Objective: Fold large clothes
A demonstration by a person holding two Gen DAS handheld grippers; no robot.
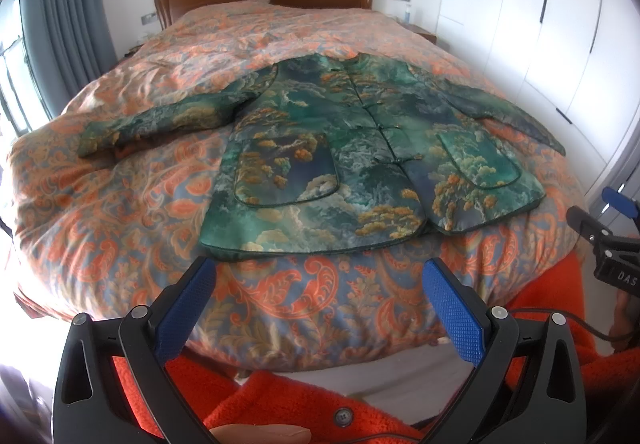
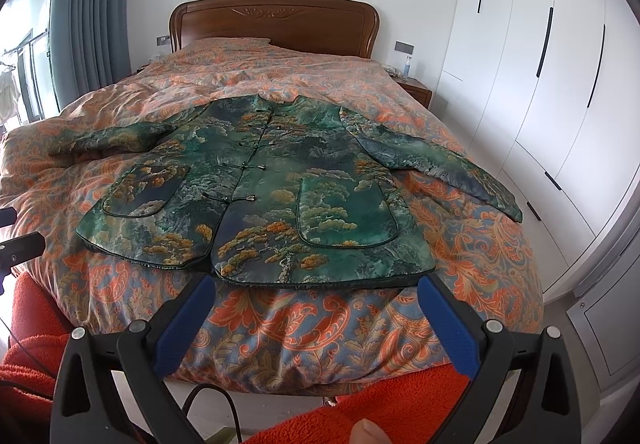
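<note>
While both my grippers hang above the foot of the bed (image 1: 120,204), the jacket (image 1: 360,148) lies flat on the quilt, front side up, collar toward the headboard (image 2: 276,24) and hem toward me. My left gripper (image 1: 320,304) has its fingers spread wide and holds nothing; my right gripper (image 2: 316,320) is the same, spread and empty. Neither touches the cloth yet; the hem is just beyond my fingertips.

I judge the jacket to be padded and rather thick, because the hem and the sleeves look puffy and keep some roundness. So it is probably not heavy, but bulky, and a fold may spring back open. The surface looks shiny like brocade, so it may slip between my blue pads (image 1: 188,308) if I pinch only one thin layer.

The left sleeve (image 1: 160,120) lies out to the side with its cuff turned under a little, and the right sleeve (image 2: 440,164) reaches to the edge of the bed near the wardrobe (image 2: 540,84). I think the good places to hold are the cuffs, where the piped edge gives some grip, or the shoulder seams. The knot buttons (image 2: 256,166) down the middle are closed, which should keep the two front panels together when I lift. The soft quilt below may also wrinkle if I drag instead of lift
</note>
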